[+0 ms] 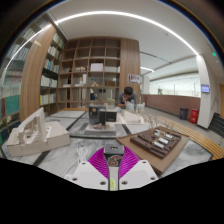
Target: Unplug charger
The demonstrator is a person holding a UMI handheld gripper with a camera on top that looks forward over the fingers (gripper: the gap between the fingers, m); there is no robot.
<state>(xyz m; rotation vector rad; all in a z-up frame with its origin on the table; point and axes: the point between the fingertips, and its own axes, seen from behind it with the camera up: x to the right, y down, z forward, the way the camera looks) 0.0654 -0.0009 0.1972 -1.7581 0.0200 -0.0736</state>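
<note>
My gripper [113, 152] points out over a pale marbled table [70, 160]. Its two magenta pads [98, 160] close in from both sides on a small grey and black charger [113, 148], which sits right at the fingertips. Both pads press on the charger's sides and no gap shows at either side. A narrow green strip runs down between the pads below the charger. The charger's underside, and any socket or cable, are hidden by the fingers.
A white architectural model [30, 135] stands to the left of the fingers. To the right is a wooden board [160, 142] with small dark and white pieces. Another model [100, 118] stands straight ahead. Beyond are tall bookshelves [90, 65] and a person [127, 97].
</note>
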